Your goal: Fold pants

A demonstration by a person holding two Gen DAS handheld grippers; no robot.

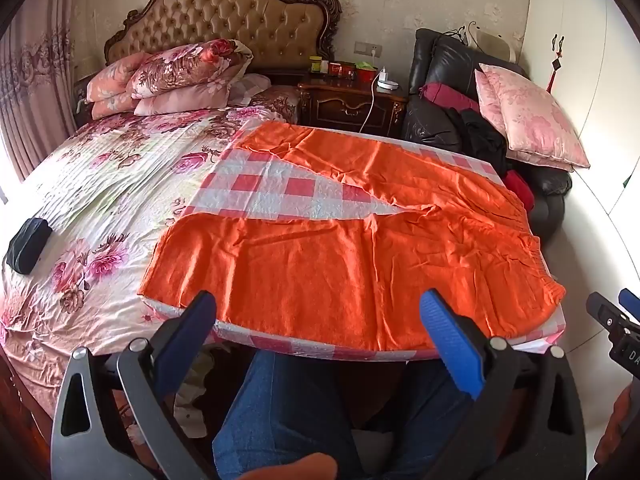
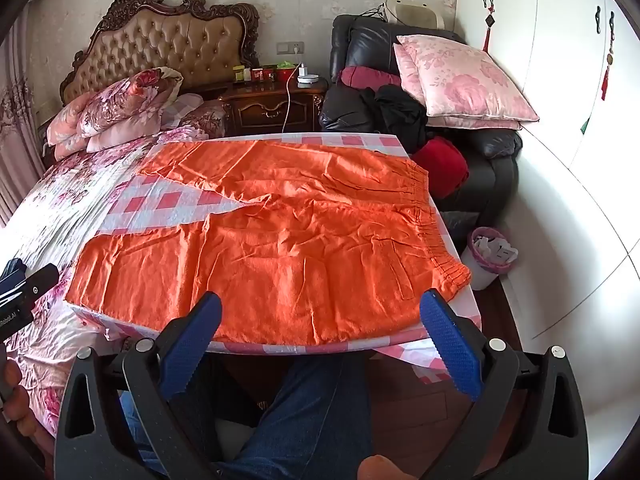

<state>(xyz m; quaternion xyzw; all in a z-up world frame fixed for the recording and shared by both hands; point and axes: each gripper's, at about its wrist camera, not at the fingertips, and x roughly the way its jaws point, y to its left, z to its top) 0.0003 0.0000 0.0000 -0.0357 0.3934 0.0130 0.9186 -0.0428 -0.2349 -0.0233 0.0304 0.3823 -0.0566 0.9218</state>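
Note:
Orange pants (image 1: pixel 352 240) lie spread flat on a table with a red-and-white checked cloth (image 1: pixel 264 184). The legs point left and are splayed apart, the elastic waistband is at the right. The pants also show in the right wrist view (image 2: pixel 288 248). My left gripper (image 1: pixel 320 308) is open and empty, just in front of the table's near edge, over the near leg. My right gripper (image 2: pixel 320 308) is open and empty, at the near edge by the seat and waistband. The right gripper's tip shows in the left wrist view (image 1: pixel 616 320).
A bed with a floral sheet (image 1: pixel 100 184) is on the left, with a dark object (image 1: pixel 28 244) on it. A black armchair with pink pillows (image 2: pixel 460 76) and a small bin (image 2: pixel 490 256) stand on the right. A nightstand (image 1: pixel 352 104) is behind. My knees are under the table.

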